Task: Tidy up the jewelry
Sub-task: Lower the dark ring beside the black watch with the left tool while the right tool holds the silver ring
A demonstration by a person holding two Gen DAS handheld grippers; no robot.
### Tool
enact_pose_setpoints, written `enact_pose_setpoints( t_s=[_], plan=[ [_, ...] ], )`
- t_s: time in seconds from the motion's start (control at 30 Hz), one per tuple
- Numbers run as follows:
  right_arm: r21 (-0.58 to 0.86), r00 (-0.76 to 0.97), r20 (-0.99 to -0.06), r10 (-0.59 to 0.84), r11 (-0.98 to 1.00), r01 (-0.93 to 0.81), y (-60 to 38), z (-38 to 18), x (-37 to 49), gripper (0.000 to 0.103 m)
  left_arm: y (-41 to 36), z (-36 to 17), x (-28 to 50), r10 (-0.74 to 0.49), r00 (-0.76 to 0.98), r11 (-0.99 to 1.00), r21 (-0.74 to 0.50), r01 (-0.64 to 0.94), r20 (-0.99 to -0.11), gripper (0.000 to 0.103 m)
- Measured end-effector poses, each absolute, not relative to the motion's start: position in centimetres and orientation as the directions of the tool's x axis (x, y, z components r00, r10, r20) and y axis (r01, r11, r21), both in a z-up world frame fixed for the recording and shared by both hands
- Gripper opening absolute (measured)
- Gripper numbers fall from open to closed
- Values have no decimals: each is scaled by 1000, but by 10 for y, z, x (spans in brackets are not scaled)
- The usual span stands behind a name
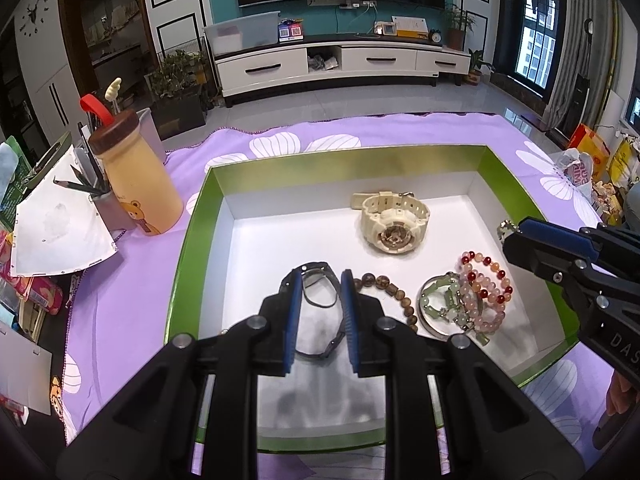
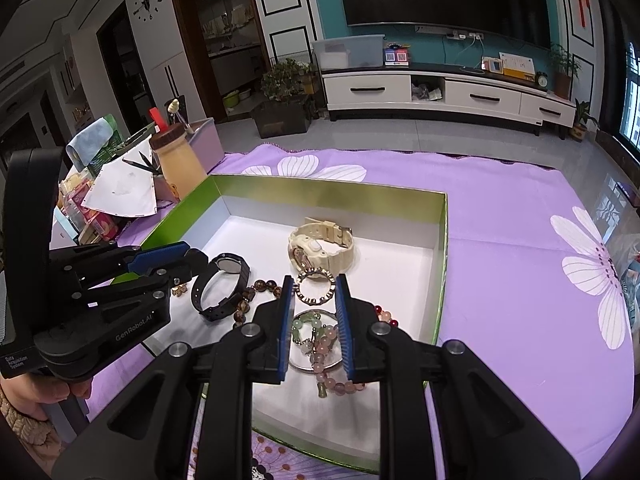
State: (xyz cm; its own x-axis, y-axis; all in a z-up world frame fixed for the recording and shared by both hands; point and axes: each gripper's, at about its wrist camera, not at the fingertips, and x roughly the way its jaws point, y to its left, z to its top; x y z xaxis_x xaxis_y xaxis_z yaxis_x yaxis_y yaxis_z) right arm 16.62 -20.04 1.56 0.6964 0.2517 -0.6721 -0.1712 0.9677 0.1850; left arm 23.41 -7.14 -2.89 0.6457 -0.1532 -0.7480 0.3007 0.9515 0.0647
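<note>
A green box with a white floor (image 1: 280,240) (image 2: 400,264) lies on the purple flowered cloth. In it are a cream watch (image 1: 394,220) (image 2: 320,245), a black watch (image 1: 320,312) (image 2: 222,286), a brown bead bracelet (image 1: 394,294) (image 2: 256,290), a green jade bracelet (image 1: 444,306) (image 2: 310,326) and pink-red bead bracelets (image 1: 486,292) (image 2: 332,352). My left gripper (image 1: 322,280) (image 2: 196,258) straddles the black watch, jaws apart. My right gripper (image 2: 314,284) (image 1: 510,232) holds a gold studded bracelet (image 2: 314,288) (image 1: 505,229) between its pads above the box.
A cream bear bottle (image 1: 136,176) (image 2: 178,166), a pencil cup (image 1: 94,188) and papers (image 1: 60,228) crowd the table's left side. Bags (image 1: 588,164) sit at the right edge. The cloth (image 2: 520,260) stretches right of the box.
</note>
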Motion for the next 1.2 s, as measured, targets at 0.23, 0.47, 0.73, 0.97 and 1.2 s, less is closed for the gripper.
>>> enact_pose_setpoints(
  t_s=[0.23,0.47,0.73,0.97,1.2],
  plan=[
    [184,679,-690,250,968,-170,-201,12,169,20,-72,-33,236,-143,637,952,71,297,-757,19],
    [183,667,-704,245,969,-164,-201,8,170,20,-73,-36,239,-137,629,952,74,297,-765,19],
    [176,654,-718,237,971,-159,-202,5,171,20,-74,-39,240,-128,619,951,82,300,-775,20],
    [173,647,-726,232,973,-154,-201,3,173,20,-75,-41,242,-117,613,951,91,297,-781,19],
    [165,641,-732,229,973,-159,-200,2,173,20,-76,-43,243,-110,607,950,97,298,-787,19]
  ],
)
